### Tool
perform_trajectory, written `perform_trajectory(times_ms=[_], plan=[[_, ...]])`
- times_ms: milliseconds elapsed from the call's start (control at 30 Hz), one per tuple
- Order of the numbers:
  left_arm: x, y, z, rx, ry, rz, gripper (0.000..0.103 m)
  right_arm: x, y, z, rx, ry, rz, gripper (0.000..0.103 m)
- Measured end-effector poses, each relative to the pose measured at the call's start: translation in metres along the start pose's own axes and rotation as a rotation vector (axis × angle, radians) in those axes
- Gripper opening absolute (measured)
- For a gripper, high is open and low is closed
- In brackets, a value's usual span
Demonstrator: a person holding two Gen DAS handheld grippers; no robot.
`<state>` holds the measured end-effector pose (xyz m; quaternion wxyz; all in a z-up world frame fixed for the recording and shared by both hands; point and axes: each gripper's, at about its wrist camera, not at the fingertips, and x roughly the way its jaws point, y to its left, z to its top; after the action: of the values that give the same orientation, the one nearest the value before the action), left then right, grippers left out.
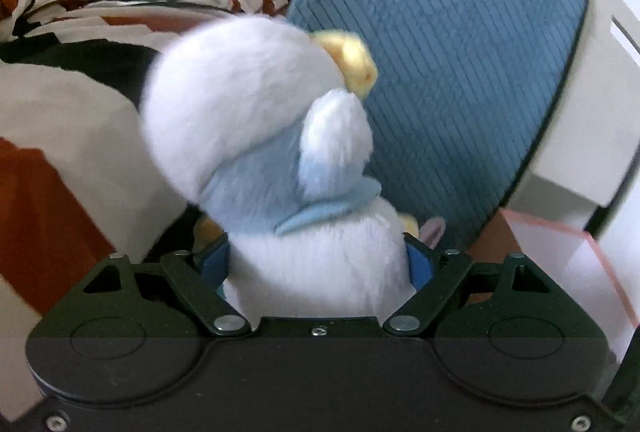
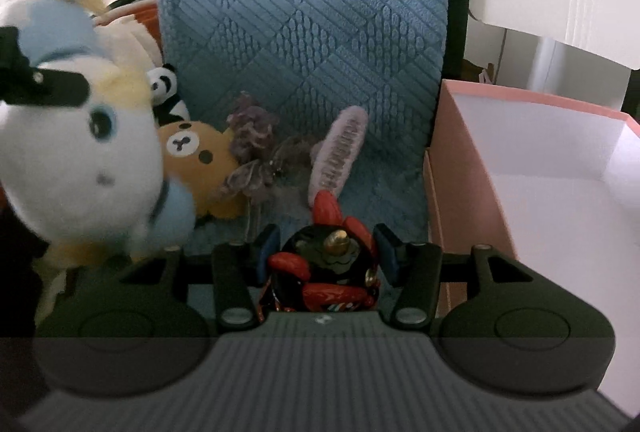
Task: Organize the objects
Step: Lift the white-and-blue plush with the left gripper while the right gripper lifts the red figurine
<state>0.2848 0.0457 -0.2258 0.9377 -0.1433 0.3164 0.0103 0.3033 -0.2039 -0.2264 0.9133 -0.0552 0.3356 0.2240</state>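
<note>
The white plush (image 1: 256, 135) is motion-blurred and hides the left gripper's fingers (image 1: 216, 260).

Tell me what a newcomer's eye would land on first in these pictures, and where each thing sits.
The fluffy white plush toy with a pale blue collar fills the left wrist view, gripped in the left claw. In the right wrist view, a glossy red and black figurine sits clamped in the right claw. Behind both rises a blue textured cushion, with an open pink box to its right.
</note>
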Motion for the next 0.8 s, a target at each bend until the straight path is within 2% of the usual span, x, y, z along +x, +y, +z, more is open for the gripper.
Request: perform_trajectory(times_ms=[67,233,267,300,333,367,467,533,600,733,800], plan=[[-0.005,-0.003,-0.007,-0.010,0.043,-0.015,0.078,-0.007,-0.004,-0.002,0.000,0.007,0.008,0.055],[-0.006,-0.012,-0.027,0.006,0.161,-0.029,0.055,-0.019,-0.005,-0.008,-0.003,0.036,0.021,0.055],[-0.007,-0.013,-0.032,0.016,0.180,-0.027,0.033,-0.021,-0.005,-0.009,-0.003,0.039,0.022,0.055],[-0.004,-0.014,-0.033,0.025,0.204,-0.033,0.025,-0.022,-0.006,-0.010,-0.005,0.041,0.022,0.055],[-0.003,-0.015,-0.035,0.026,0.226,-0.056,0.028,-0.023,-0.006,-0.012,-0.006,0.046,0.019,0.055],[-0.002,-0.017,-0.036,0.026,0.238,-0.064,0.036,-0.023,-0.007,-0.013,-0.002,0.050,0.019,0.055],[0.002,-0.023,-0.040,0.048,0.253,-0.034,0.053,-0.022,-0.010,-0.016,0.010,0.057,0.029,0.054],[0.009,-0.020,-0.039,0.048,0.286,-0.046,0.065,-0.023,-0.008,-0.017,-0.009,0.050,0.030,0.054],[0.020,-0.017,-0.039,0.021,0.323,-0.056,0.083,-0.024,-0.007,-0.017,-0.018,0.048,0.028,0.053],[0.037,0.000,-0.044,-0.078,0.391,-0.078,0.096,-0.023,-0.004,-0.012,-0.054,0.045,0.055,0.053],[0.047,0.009,-0.045,-0.134,0.428,-0.106,0.098,-0.022,-0.004,-0.011,-0.072,0.050,0.049,0.053]])
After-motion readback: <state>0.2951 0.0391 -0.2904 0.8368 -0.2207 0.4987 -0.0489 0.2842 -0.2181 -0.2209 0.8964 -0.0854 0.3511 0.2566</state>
